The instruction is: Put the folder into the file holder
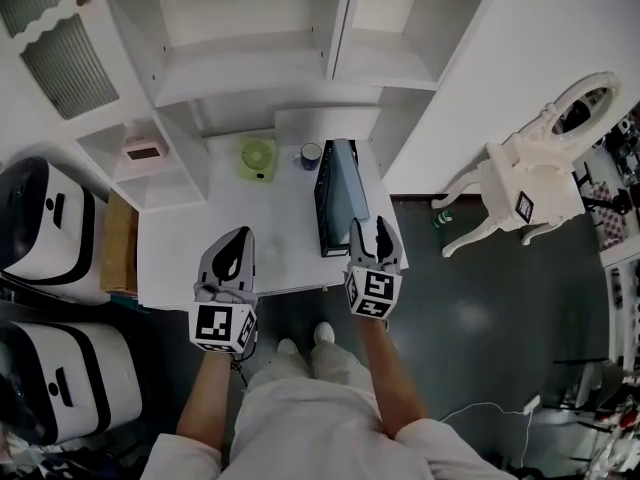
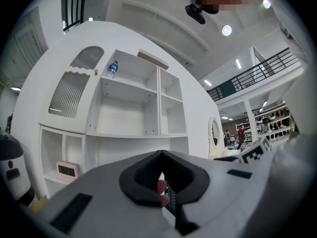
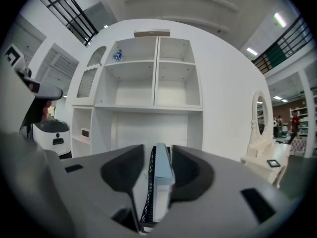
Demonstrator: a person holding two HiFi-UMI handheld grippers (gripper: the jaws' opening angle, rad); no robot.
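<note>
A black mesh file holder [image 1: 324, 206] stands on the right side of the white desk [image 1: 180, 243]. A light blue folder [image 1: 351, 194] stands upright inside it. My right gripper [image 1: 371, 226] hovers at the holder's near end. In the right gripper view the folder [image 3: 161, 175] and the mesh [image 3: 147, 195] show between the jaws, with a gap on the left side, so this gripper [image 3: 157, 155] is open. Over the desk's front edge my left gripper [image 1: 238, 236] is shut and holds nothing; its tips [image 2: 161, 153] meet.
At the back of the desk sit a green round object [image 1: 258, 156] and a dark mug [image 1: 311, 155]. A pink clock [image 1: 145, 151] rests in a cubby at left. White shelves rise behind. An ornate white chair [image 1: 530, 183] stands right; white machines [image 1: 45, 218] stand left.
</note>
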